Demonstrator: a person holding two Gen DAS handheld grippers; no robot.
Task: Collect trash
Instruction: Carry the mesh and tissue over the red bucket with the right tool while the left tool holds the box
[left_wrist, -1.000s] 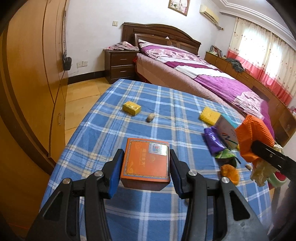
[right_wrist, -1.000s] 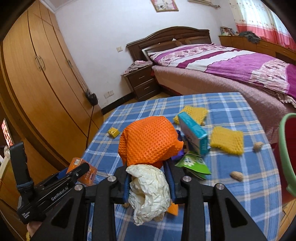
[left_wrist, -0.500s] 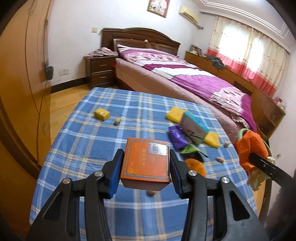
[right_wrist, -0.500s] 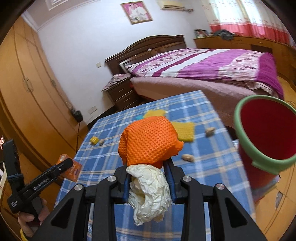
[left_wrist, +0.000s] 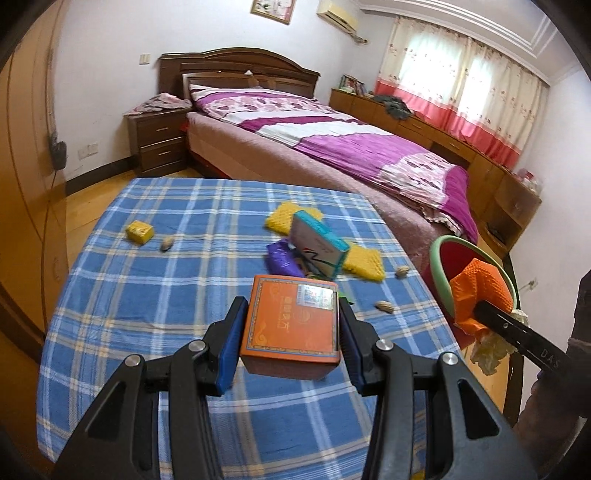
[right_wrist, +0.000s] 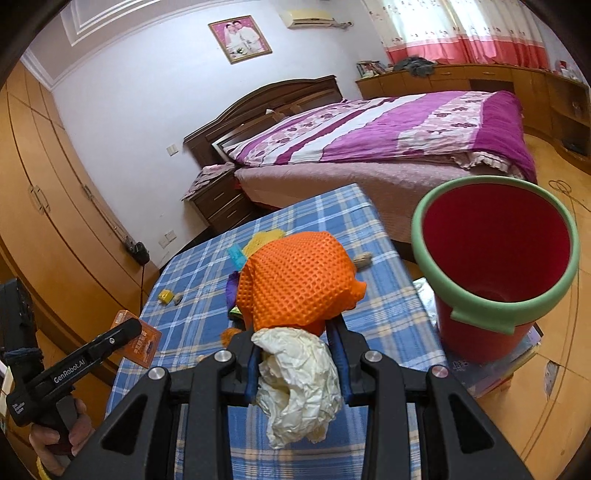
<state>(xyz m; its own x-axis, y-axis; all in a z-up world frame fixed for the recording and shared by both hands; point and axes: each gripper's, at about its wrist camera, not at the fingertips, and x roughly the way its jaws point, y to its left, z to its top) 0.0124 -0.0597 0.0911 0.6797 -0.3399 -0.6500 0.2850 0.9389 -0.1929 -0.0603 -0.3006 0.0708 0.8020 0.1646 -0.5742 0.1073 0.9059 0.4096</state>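
Trash in both grippers, bedroom table

Left gripper (left_wrist: 290, 341) clamps a flat orange cardboard box (left_wrist: 291, 325); right gripper (right_wrist: 297, 367) pinches waffle-textured orange foam (right_wrist: 295, 280) and crumpled white paper (right_wrist: 299, 391); round red green-rimmed bucket (right_wrist: 495, 251) at two o'clock beside the blue plaid tablecloth (right_wrist: 207, 288)

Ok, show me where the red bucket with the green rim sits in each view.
Left wrist view: red bucket at right edge, beyond the table corner, partly behind the right gripper's orange foam net.
Right wrist view: bucket at right, fully visible.
Shared landmark: bed.
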